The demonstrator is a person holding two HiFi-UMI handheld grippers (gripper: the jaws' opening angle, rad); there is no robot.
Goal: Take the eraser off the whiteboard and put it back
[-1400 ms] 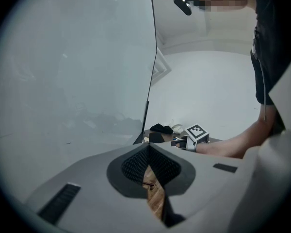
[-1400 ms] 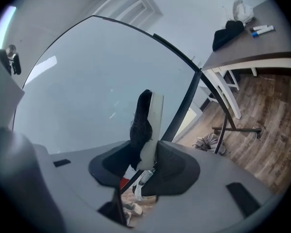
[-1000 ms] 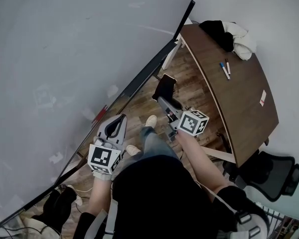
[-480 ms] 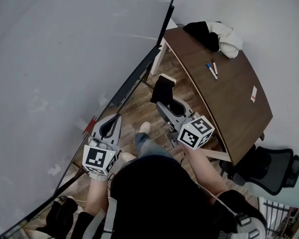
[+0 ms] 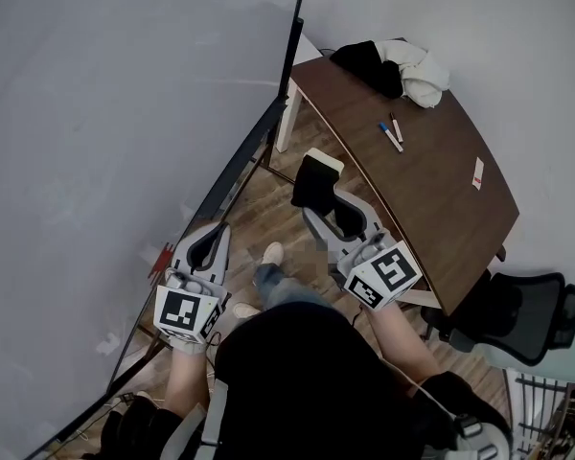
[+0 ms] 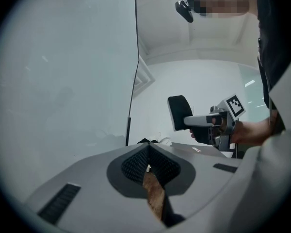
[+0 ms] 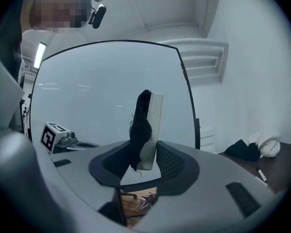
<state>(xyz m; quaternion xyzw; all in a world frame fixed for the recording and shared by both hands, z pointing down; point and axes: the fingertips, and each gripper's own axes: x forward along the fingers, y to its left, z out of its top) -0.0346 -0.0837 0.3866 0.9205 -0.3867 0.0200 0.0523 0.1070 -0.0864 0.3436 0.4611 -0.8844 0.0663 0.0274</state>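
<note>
a whiteboard [image 5: 125,113] stands beside a brown table [image 5: 441,209] on plank floor [image 5: 259,209].

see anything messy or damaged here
The eraser in the right gripper has frayed black felt with loose threads hanging. Black and white clothes lie heaped on the desk corner, two markers loose nearby.
</note>
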